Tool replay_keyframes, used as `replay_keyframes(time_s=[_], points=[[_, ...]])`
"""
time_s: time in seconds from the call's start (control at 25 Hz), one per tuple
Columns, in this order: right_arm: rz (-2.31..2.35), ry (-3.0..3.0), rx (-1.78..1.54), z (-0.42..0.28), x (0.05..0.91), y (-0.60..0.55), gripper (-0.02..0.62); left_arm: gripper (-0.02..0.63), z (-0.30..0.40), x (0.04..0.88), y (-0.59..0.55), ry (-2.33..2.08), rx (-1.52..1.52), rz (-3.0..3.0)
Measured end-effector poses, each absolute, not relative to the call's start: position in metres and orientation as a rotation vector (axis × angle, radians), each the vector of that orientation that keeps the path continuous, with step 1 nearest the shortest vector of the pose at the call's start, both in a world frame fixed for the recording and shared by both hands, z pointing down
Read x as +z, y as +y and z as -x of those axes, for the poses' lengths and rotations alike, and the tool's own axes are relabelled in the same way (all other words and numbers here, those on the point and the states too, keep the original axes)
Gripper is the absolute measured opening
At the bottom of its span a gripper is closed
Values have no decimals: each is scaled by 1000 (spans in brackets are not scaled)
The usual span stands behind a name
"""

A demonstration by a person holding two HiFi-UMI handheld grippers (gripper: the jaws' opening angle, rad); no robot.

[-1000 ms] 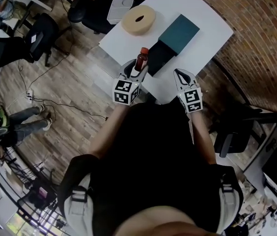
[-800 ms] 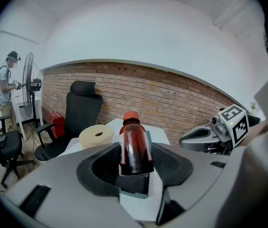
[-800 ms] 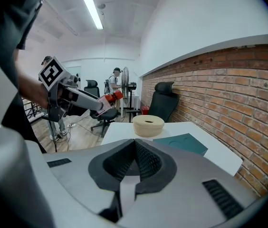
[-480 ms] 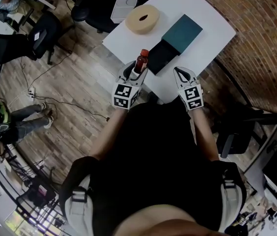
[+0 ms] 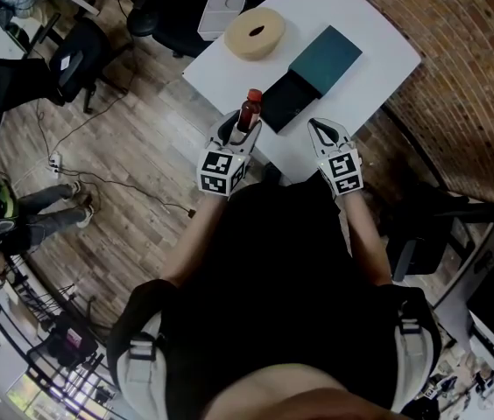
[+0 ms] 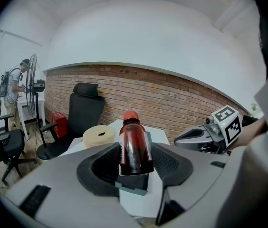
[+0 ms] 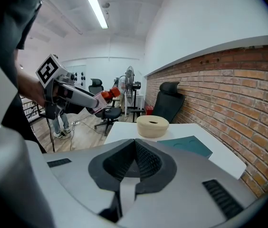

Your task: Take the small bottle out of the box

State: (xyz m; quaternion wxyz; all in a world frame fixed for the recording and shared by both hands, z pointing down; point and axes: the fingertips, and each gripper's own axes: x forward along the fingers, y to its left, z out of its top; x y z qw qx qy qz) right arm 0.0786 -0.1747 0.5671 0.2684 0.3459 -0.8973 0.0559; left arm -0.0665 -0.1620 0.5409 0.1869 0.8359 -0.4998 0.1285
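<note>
bottle: small red-capped bottle [image 6: 135, 146] upright between the left gripper's pads, centre of the left gripper view
left gripper [image 5: 236, 131]: pinching the bottle's lower body
vs box: bottle clear of the open box [image 5: 284, 101] — at its left in the head view
right gripper [image 7: 135, 151]: jaws pressed together, empty — just right of the box

Office with brick and wood
A brick wall [image 5: 466, 77] flanks the white surface [image 5: 378, 26]; black chairs [image 5: 76, 55] stand opposite on wood floor [image 5: 142, 156].
</note>
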Motion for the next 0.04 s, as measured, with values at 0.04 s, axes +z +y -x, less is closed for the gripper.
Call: replay_keyframes(time_s=[0.04], points=[[-932,-2422,148,-78,568,-175,-2,213,68,541,-162,-1408,360,-2350]])
